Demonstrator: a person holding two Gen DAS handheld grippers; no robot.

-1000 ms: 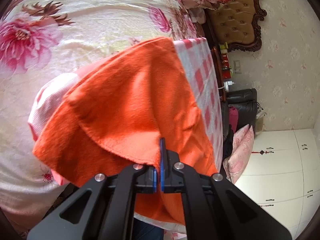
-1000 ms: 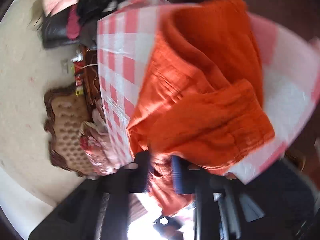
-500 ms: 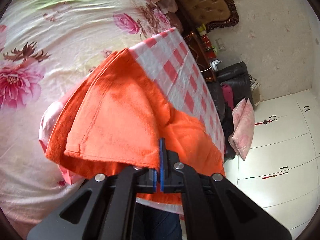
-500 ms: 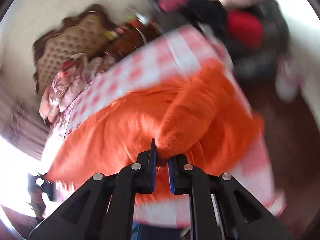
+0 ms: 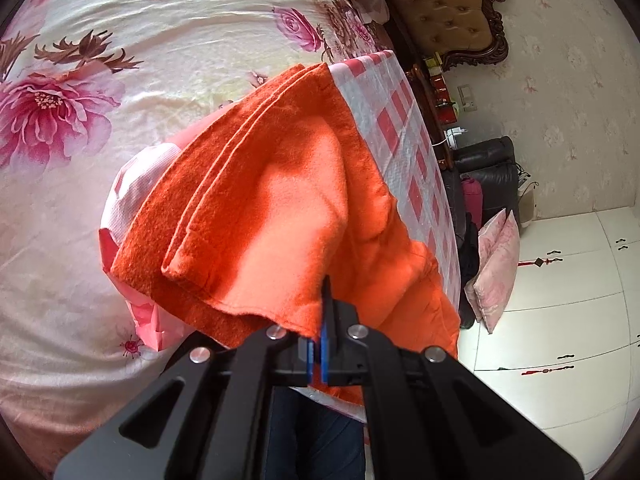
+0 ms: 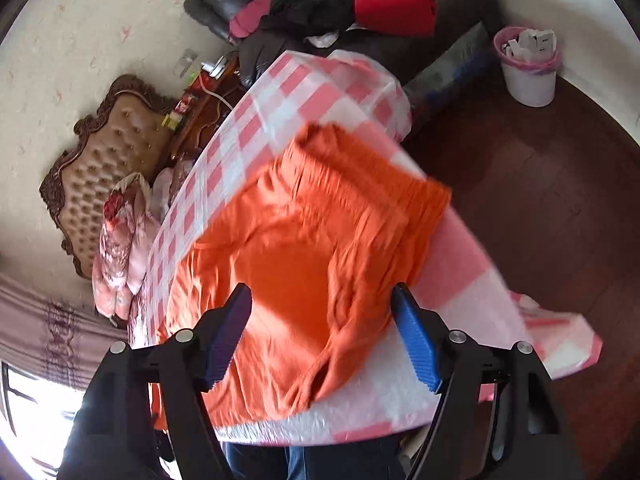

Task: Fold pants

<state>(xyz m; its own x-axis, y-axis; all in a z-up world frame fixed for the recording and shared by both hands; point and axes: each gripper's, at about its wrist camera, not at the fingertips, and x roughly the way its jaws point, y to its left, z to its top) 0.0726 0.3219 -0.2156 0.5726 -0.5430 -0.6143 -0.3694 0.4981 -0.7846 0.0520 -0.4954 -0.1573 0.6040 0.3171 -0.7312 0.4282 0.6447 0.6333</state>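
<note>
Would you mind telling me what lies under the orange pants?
The orange pants lie on a pink-and-white checkered cloth, which shows all around them. Whatever surface supports that cloth is covered and cannot be seen.

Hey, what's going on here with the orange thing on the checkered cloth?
A person with a handheld gripper in each hand is folding orange pants on a pink checkered cloth. The left gripper is shut on a hem of the pants, lifting a folded layer. The right gripper has its jaws opening above the pants, with nothing pinched between them.
</note>
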